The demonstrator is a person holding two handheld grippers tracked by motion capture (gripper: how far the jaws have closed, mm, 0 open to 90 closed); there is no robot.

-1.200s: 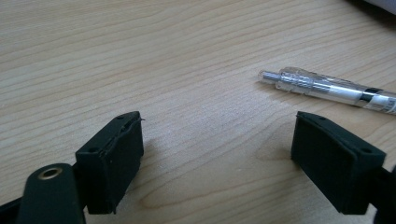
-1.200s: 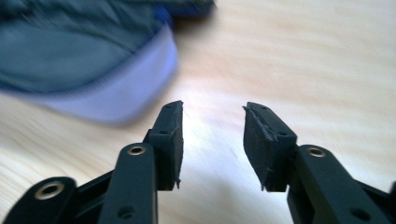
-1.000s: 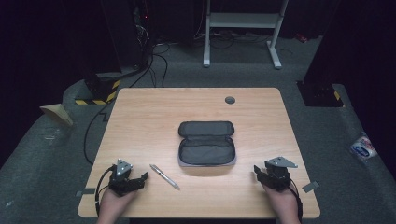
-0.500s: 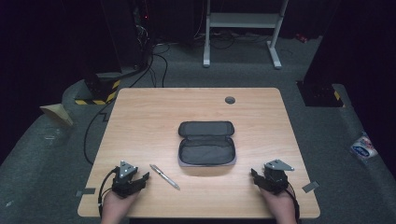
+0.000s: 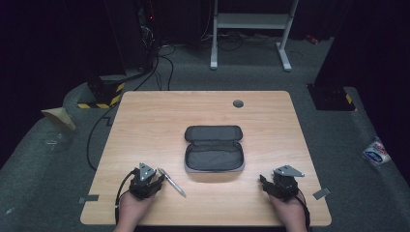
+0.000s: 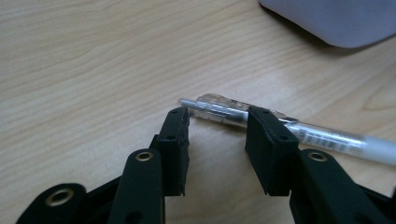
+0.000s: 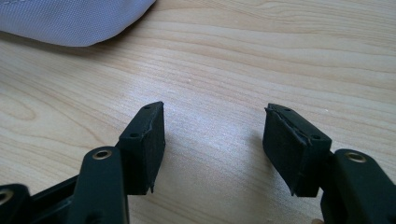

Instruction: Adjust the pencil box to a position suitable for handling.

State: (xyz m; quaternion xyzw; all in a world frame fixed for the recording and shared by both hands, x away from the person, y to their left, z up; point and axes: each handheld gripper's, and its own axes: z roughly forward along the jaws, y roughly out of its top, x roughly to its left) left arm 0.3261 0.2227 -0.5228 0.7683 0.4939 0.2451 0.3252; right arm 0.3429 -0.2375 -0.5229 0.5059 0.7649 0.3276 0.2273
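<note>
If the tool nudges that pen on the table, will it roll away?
Probably only a bit: the pen is a round, smooth barrel lying flat, but its clip would likely stop it. It looks thin, stiff plastic, so probably light, and may slip between the left tool's hard pads.

a lab/test studio is suggested: lone wooden table (image 5: 145,121) set on grey carpet (image 5: 338,159), black curtains (image 5: 43,43) hung round, equipment rack w/ cables (image 5: 145,34) far left, white stand frame (image 5: 251,29) far centre, hazard tape (image 5: 99,102) laid left.

Silver-clear pen (image 5: 171,181), grey pouch (image 5: 213,148), black tongs (image 6: 217,137)
</note>
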